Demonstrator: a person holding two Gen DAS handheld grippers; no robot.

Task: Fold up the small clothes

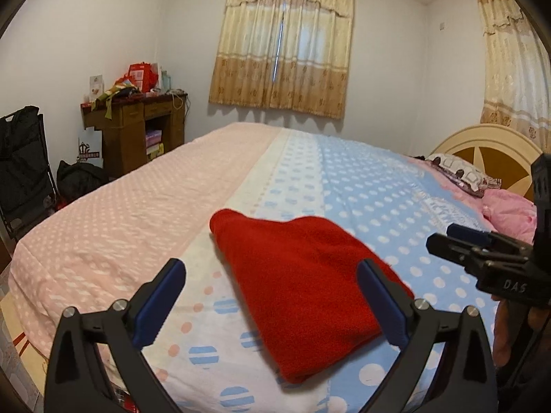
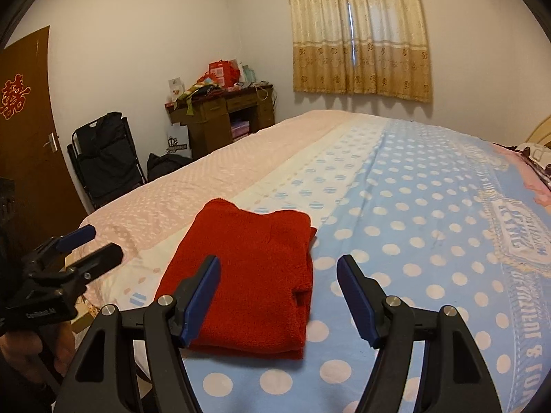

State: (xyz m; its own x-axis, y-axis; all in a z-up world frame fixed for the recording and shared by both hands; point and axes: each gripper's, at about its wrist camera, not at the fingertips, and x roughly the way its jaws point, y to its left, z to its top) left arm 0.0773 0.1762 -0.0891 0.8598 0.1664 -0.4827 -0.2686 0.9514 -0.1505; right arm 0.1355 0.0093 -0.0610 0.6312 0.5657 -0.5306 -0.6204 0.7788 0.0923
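We hold both grippers, left gripper (image 1: 272,299) and right gripper (image 2: 279,296), wide open and empty above the folded red garment (image 2: 248,275) near the bed's (image 2: 413,206) front edge; we judge it wants pressing flat, edges squared.

Both cameras sat low over the near edge of the bed (image 1: 137,186), each looking forward between its own fingers toward the curtained window (image 1: 282,44) on the far wall. The left view came in from the left side, the right view from the right — each caught the other gripper at its frame edge. Both shared the red cloth (image 1: 303,289) close ahead, the desk (image 2: 220,113) and the window.
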